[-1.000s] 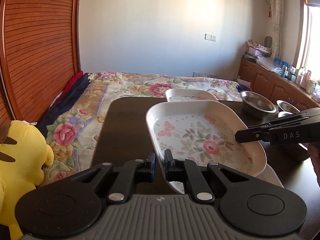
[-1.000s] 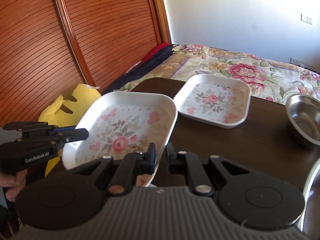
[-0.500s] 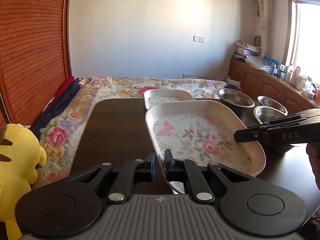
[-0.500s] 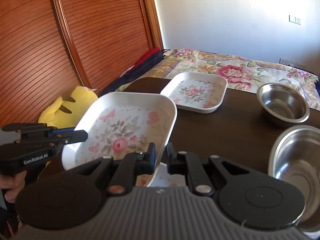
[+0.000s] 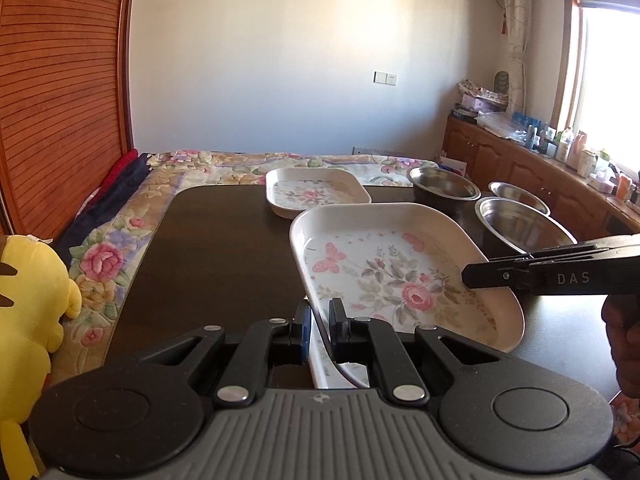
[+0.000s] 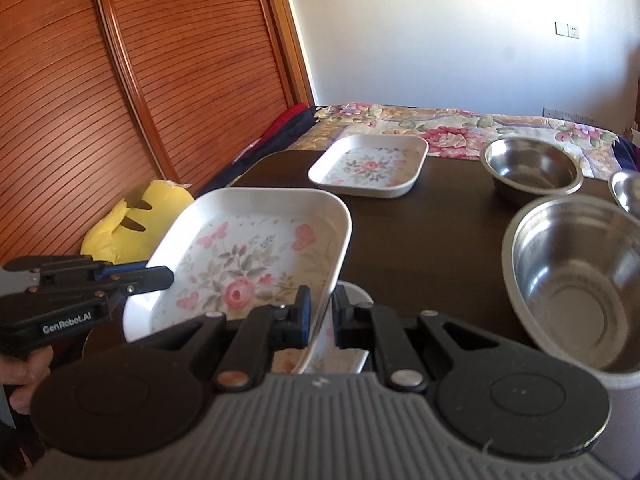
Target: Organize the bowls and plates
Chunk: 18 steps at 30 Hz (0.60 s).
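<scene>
dark wooden table [image 5: 224,240] | floral tray [image 5: 316,194] resting near far edge | just right of tray: steel bowl [image 5: 444,190] | nearer than that bowl: large steel bowl [image 6: 580,272], third bowl [image 5: 520,196] behind

glossy floral tray [image 5: 400,276], shiny steel bowl [image 6: 576,280]

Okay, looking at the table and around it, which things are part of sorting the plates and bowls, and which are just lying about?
Part of the job:
held floral plate, clamped by left gripper and right gripper
far floral plate
three steel bowls

Just lying about:
yellow plush toy
floral bedspread
cluttered sideboard
</scene>
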{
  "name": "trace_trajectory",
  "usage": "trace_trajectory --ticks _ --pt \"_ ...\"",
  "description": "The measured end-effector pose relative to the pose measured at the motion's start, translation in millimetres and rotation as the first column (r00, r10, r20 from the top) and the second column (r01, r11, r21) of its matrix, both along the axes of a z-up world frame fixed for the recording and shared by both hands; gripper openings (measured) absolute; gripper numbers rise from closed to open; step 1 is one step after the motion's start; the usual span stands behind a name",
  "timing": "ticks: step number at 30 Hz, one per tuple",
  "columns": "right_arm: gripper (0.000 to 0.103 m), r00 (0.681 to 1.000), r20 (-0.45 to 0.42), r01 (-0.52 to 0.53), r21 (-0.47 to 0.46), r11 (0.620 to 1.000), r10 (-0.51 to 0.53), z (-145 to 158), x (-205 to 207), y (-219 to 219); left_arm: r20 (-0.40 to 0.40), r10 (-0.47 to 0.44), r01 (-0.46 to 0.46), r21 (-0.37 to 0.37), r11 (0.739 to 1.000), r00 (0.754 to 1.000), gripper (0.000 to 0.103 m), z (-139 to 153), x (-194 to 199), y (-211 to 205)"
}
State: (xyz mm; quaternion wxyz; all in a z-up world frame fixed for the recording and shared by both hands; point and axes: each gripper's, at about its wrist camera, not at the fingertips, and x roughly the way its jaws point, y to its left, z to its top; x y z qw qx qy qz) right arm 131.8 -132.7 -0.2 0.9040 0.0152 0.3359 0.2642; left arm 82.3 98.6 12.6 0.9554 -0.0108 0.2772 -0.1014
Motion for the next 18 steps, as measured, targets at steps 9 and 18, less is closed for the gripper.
trace_trajectory --ticks 9,18 --pt "0.013 0.999 0.008 0.052 0.093 0.994 -0.053 -17.7 -11.5 -15.7 -0.026 -0.014 0.014 -0.023 1.0 1.0 0.01 -18.0 5.6 -5.9" --pt "0.013 0.993 0.057 0.094 0.111 0.989 -0.101 -28.1 -25.3 -14.1 -0.043 0.008 -0.009 -0.027 1.0 0.999 0.01 -29.1 7.0 0.7"
